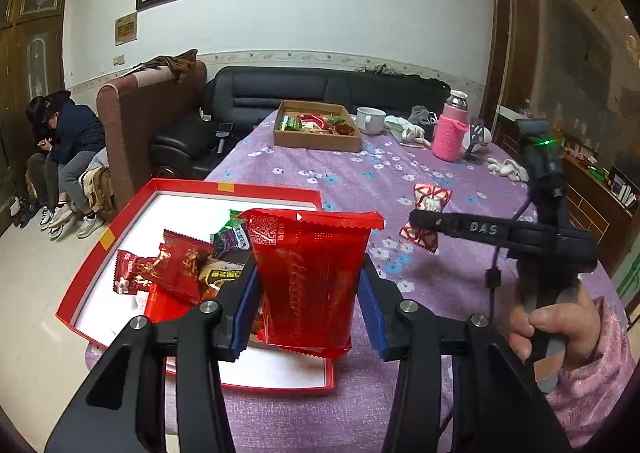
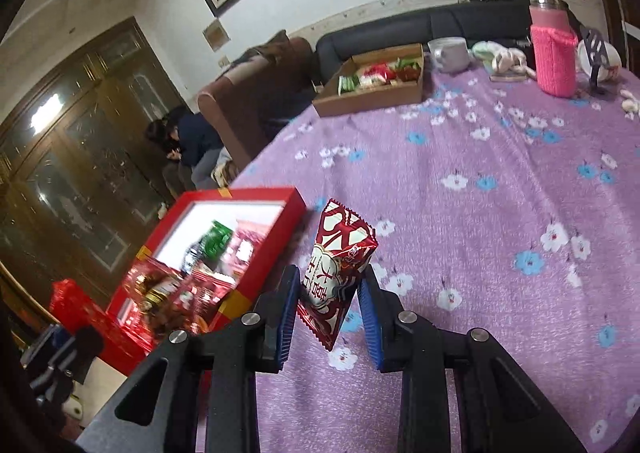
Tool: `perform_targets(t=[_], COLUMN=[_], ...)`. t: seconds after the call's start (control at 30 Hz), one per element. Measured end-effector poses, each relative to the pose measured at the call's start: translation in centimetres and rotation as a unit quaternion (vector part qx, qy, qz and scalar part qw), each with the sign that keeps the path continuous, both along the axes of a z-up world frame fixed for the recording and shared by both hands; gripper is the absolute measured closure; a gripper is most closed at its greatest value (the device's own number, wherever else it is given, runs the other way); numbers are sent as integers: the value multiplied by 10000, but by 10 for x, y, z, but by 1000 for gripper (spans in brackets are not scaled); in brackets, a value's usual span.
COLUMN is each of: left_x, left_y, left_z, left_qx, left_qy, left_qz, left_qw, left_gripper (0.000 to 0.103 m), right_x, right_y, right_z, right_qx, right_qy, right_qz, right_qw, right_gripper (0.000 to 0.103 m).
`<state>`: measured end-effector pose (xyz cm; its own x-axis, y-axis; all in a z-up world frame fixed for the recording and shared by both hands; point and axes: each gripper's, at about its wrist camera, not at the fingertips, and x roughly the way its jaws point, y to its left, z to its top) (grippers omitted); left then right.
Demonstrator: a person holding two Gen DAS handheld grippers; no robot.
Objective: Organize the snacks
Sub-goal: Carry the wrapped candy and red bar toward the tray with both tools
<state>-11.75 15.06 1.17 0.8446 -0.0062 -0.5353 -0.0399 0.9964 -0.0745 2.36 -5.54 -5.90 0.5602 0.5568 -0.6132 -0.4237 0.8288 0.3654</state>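
My left gripper (image 1: 308,285) is shut on a large red snack packet (image 1: 310,281) and holds it upright over the right side of the red-rimmed box (image 1: 276,195). The box holds several red, green and brown snack packets (image 1: 176,273). My right gripper (image 2: 328,297) is shut on a red-and-white candy packet (image 2: 340,269), just above the purple tablecloth and right of the red box (image 2: 264,249). In the left wrist view the right gripper (image 1: 432,227) shows from the side with that candy (image 1: 426,213) in its fingers.
A brown cardboard box (image 1: 316,141) of snacks stands at the table's far side, with a white mug (image 1: 370,119), a pink-sleeved flask (image 1: 452,131) and cloth items beside it. Sofas stand beyond the table. A person sits at the far left (image 1: 68,157).
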Motion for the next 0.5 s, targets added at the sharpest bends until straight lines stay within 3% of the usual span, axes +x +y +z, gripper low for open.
perform_targets(t=[0.3, 0.5], left_x=[-8, -19], left_y=[18, 47], left_z=[16, 35], left_qx=[-111, -75], left_qy=[-245, -644], left_qz=[151, 632], left_qw=[9995, 9959], left_gripper=[59, 59], right_x=[-21, -31], right_y=[17, 50], right_z=[39, 54], right_qx=[210, 162], right_qy=[-541, -717], right_qz=[333, 737], right_qw=[9978, 9946], right_gripper=[73, 73])
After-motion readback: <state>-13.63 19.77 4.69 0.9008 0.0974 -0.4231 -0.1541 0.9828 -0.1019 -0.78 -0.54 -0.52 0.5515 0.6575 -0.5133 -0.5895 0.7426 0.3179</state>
